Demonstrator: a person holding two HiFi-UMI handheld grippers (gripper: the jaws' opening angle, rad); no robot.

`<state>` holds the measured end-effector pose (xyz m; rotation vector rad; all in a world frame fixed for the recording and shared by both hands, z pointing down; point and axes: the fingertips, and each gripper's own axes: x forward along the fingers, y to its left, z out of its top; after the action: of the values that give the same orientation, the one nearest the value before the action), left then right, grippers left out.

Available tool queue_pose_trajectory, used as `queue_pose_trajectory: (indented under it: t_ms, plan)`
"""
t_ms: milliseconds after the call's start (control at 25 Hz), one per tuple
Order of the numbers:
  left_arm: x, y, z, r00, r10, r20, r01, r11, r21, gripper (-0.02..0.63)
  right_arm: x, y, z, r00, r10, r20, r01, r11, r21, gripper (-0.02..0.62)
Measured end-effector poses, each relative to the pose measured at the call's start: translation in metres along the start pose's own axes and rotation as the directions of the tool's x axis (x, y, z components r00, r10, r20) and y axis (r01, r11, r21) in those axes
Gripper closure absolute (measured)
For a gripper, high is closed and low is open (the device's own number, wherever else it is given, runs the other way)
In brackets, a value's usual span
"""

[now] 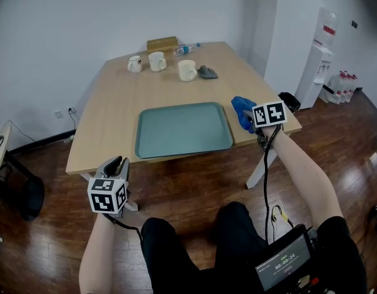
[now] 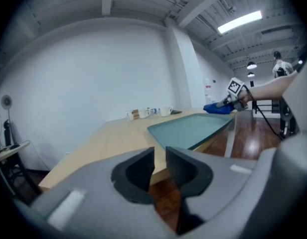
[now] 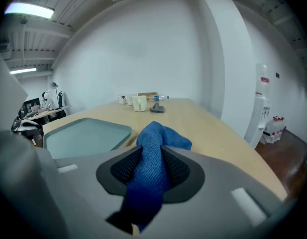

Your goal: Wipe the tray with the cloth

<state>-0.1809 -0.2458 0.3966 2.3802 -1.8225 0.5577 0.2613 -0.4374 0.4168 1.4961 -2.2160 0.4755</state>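
Note:
The teal tray (image 1: pixel 182 130) lies empty on the wooden table (image 1: pixel 115 109), near its front edge; it also shows in the left gripper view (image 2: pixel 193 128) and the right gripper view (image 3: pixel 83 133). My right gripper (image 1: pixel 246 120) hovers just right of the tray, shut on a bunched blue cloth (image 1: pixel 242 110). In the right gripper view the cloth (image 3: pixel 153 158) fills the gap between the pads and spills out in front. My left gripper (image 1: pixel 118 164) hangs off the table, below its front left edge. Its jaws (image 2: pixel 160 156) stand a narrow slit apart with nothing between them.
At the table's far end stand three mugs (image 1: pixel 156 60), a small grey rag (image 1: pixel 207 72), a brown box (image 1: pixel 162 43) and a lying bottle (image 1: pixel 183 49). A water dispenser (image 1: pixel 317 72) stands against the right wall. Bare wood lies between tray and mugs.

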Motion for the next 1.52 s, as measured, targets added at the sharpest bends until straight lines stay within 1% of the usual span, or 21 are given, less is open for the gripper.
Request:
queue_pose_trajectory:
  t_ms: [120, 200, 240, 320, 400, 520, 600, 680, 720, 800, 920, 1040, 1160, 1240, 1320, 1520]
  plan:
    - [-0.011, -0.009, 0.005, 0.999, -0.002, 0.041, 0.004, 0.999, -0.053, 0.532, 0.005, 0.003, -0.004, 1.0, 0.007, 0.011, -0.007, 1.0, 0.005, 0.436]
    - [-0.02, -0.015, 0.01, 0.997, -0.004, 0.078, 0.011, 0.996, -0.089, 0.532, -0.002, 0.003, 0.001, 0.999, -0.001, 0.05, 0.001, 1.0, 0.003, 0.375]
    - [-0.025, -0.018, 0.012, 0.995, -0.003, 0.095, 0.013, 0.994, -0.107, 0.532, -0.01, 0.002, 0.007, 0.997, -0.009, 0.082, 0.009, 1.0, -0.001, 0.363]
    - [-0.037, -0.02, 0.014, 0.992, 0.007, 0.126, 0.011, 0.99, -0.14, 0.532, -0.033, 0.003, 0.023, 0.986, -0.02, 0.168, 0.024, 0.999, -0.023, 0.36]
    - [-0.048, -0.021, 0.016, 0.988, 0.026, 0.152, 0.001, 0.985, -0.174, 0.532, -0.064, 0.01, 0.04, 0.963, -0.013, 0.269, 0.024, 0.999, -0.037, 0.365]
    - [-0.064, -0.028, 0.021, 0.982, 0.036, 0.187, 0.001, 0.98, -0.198, 0.532, -0.114, 0.025, 0.05, 0.921, 0.02, 0.389, -0.017, 1.0, -0.012, 0.422]
    - [-0.074, -0.039, 0.029, 0.976, 0.031, 0.214, 0.008, 0.984, -0.18, 0.534, -0.145, 0.04, 0.046, 0.892, 0.057, 0.448, -0.072, 0.997, 0.017, 0.481]
    - [-0.085, -0.053, 0.04, 0.967, 0.022, 0.254, 0.016, 0.989, -0.147, 0.534, -0.173, 0.055, 0.038, 0.86, 0.084, 0.503, -0.125, 0.991, 0.048, 0.52]
    - [-0.09, -0.061, 0.047, 0.96, 0.012, 0.278, 0.024, 0.992, -0.126, 0.534, -0.186, 0.063, 0.032, 0.844, 0.093, 0.529, -0.146, 0.987, 0.06, 0.529]
    - [-0.1, -0.081, 0.061, 0.945, -0.021, 0.327, 0.048, 0.996, -0.075, 0.535, -0.206, 0.082, 0.018, 0.818, 0.107, 0.566, -0.176, 0.982, 0.07, 0.534]
    - [-0.113, -0.112, 0.076, 0.918, -0.084, 0.387, 0.094, 0.996, -0.006, 0.535, -0.225, 0.118, -0.006, 0.797, 0.139, 0.588, -0.208, 0.977, 0.051, 0.534]
    - [-0.123, -0.138, 0.083, 0.896, -0.134, 0.424, 0.134, 0.991, 0.029, 0.538, -0.237, 0.154, -0.019, 0.773, 0.179, 0.608, -0.231, 0.973, 0.007, 0.534]
    - [-0.124, -0.156, 0.081, 0.886, -0.17, 0.43, 0.166, 0.985, 0.049, 0.541, -0.245, 0.182, -0.024, 0.751, 0.194, 0.631, -0.223, 0.974, -0.035, 0.534]
    - [-0.124, -0.164, 0.076, 0.887, -0.182, 0.425, 0.178, 0.983, 0.049, 0.545, -0.247, 0.194, -0.031, 0.745, 0.193, 0.638, -0.208, 0.977, -0.052, 0.534]
    - [-0.123, -0.167, 0.073, 0.89, -0.175, 0.421, 0.179, 0.983, 0.03, 0.545, -0.245, 0.204, -0.042, 0.749, 0.193, 0.634, -0.194, 0.979, -0.069, 0.534]
    - [-0.115, -0.162, 0.053, 0.895, -0.139, 0.425, 0.157, 0.987, -0.008, 0.545, -0.235, 0.226, -0.072, 0.776, 0.207, 0.596, -0.153, 0.978, -0.139, 0.534]
